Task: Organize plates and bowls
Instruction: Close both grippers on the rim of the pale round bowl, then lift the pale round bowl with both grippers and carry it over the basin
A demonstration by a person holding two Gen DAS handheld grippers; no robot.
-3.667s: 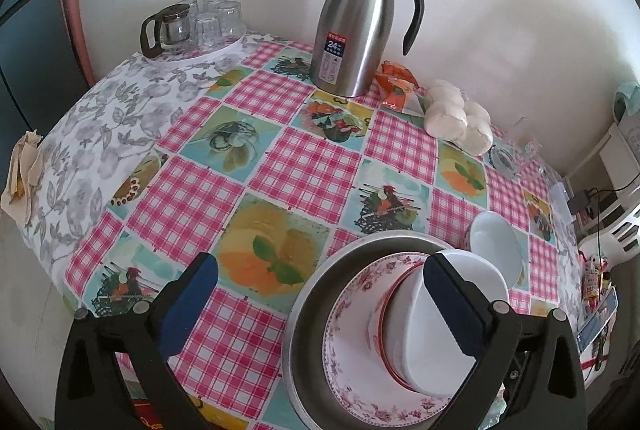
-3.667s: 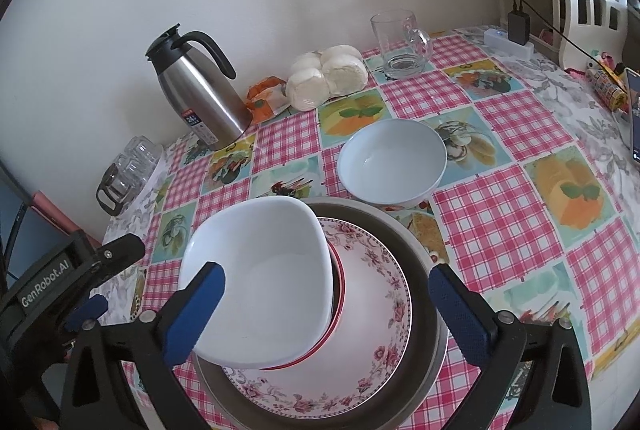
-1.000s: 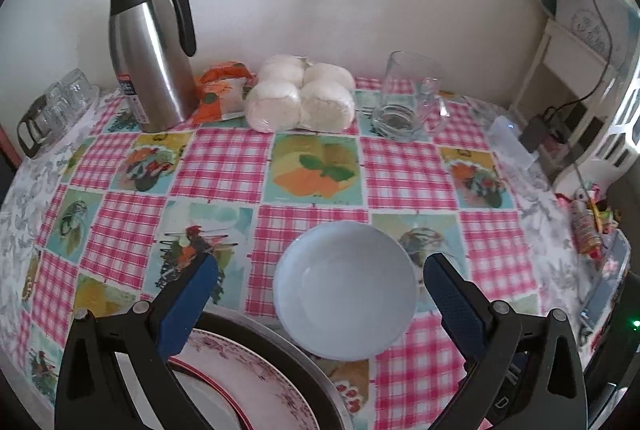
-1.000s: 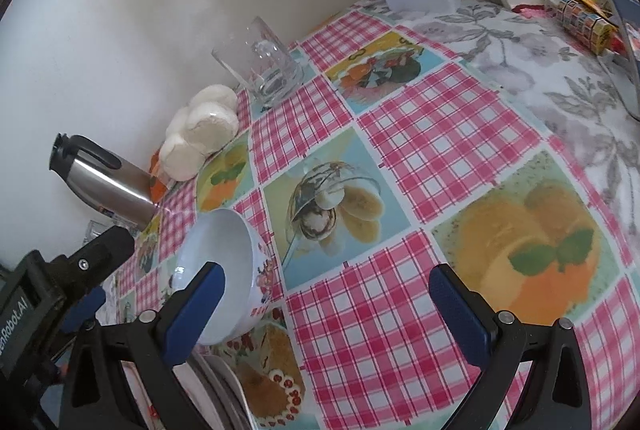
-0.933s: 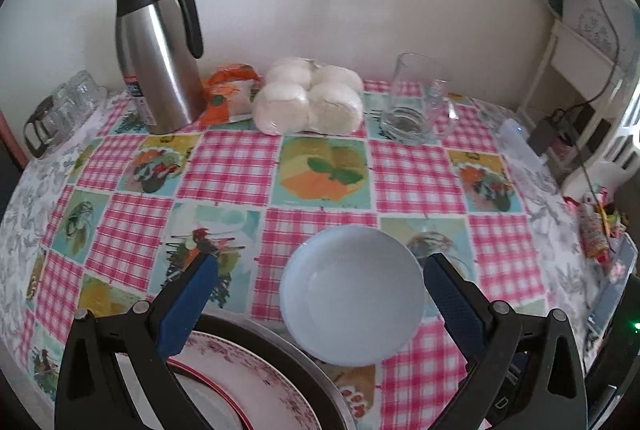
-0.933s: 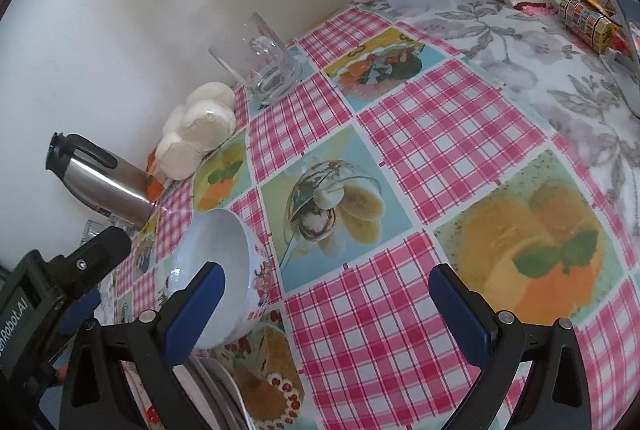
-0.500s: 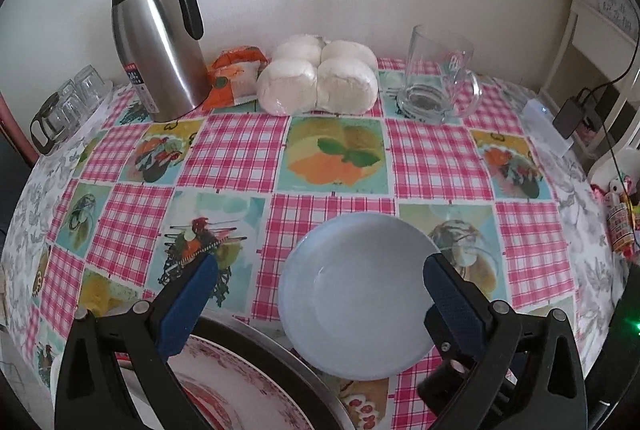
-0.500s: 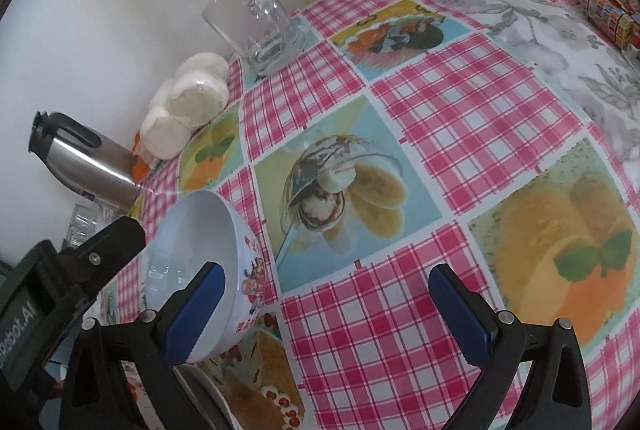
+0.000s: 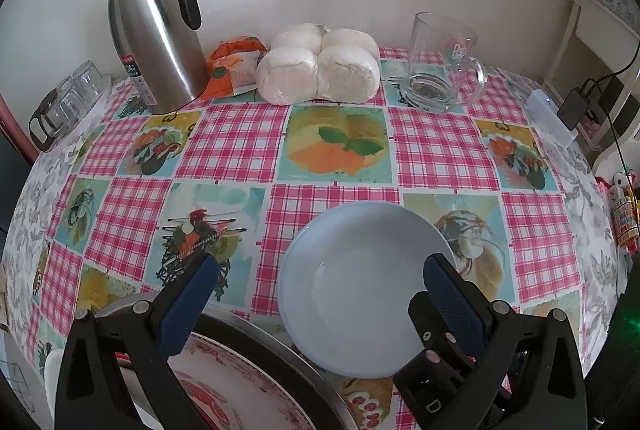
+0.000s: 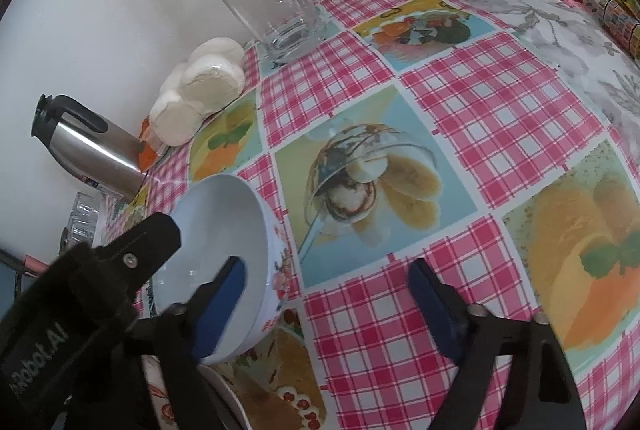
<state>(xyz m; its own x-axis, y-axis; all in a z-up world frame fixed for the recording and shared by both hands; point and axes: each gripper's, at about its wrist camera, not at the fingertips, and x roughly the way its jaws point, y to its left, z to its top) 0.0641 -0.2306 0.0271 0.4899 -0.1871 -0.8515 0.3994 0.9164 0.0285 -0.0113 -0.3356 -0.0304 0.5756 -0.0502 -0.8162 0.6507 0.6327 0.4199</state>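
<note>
The right gripper point(image 10: 324, 294) is closing astride the bowl's point(image 10: 224, 250) right rim, not yet pinching, while the left gripper point(image 9: 316, 294), spread, is straddling its left.

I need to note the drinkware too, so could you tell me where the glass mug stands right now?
In the left wrist view the glass mug stands upright at the table's far edge by the wall, just right of the white buns.

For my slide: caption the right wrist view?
Right tongs closing astride the white bowl's rim on a checked tablecloth.
</note>
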